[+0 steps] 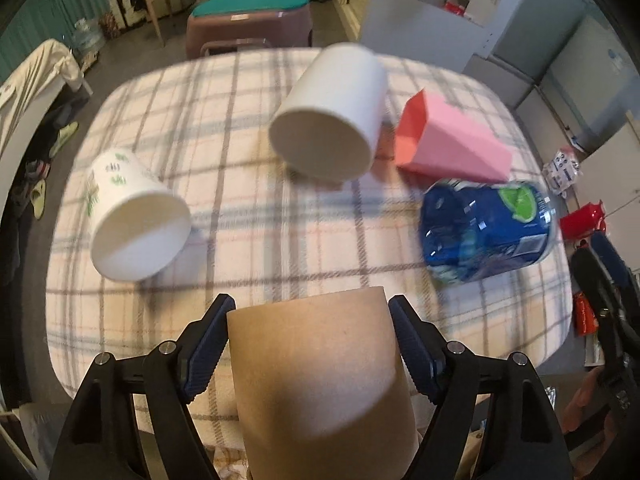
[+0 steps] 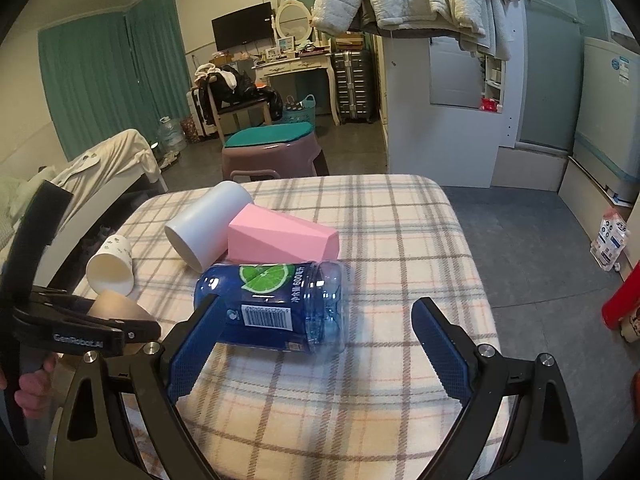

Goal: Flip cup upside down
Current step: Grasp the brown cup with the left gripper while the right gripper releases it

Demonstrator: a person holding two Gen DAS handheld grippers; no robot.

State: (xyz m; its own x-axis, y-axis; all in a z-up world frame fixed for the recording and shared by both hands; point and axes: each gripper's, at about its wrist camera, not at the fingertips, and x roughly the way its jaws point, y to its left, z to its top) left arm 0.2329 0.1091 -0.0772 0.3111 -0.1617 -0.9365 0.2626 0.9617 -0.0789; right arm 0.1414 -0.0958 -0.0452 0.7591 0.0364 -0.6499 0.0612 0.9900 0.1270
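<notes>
My left gripper (image 1: 310, 308) is shut on a brown paper cup (image 1: 316, 364), held above the near edge of the plaid table (image 1: 224, 184). The cup also shows in the right wrist view (image 2: 116, 306), at the left beside the left gripper's body. On the table lie a white paper cup with green print (image 1: 136, 216), a plain white cup (image 1: 332, 112), a pink faceted cup (image 1: 452, 140) and a blue clear plastic cup (image 1: 488, 232), all on their sides. My right gripper (image 2: 316, 312) is open and empty, just in front of the blue cup (image 2: 276, 304).
A purple stool with a teal cushion (image 2: 272, 144) stands beyond the table's far edge. A bed with a coat (image 2: 108, 160) is at the left. White cabinets (image 2: 452, 120) and a red object on the floor (image 2: 620, 300) are at the right.
</notes>
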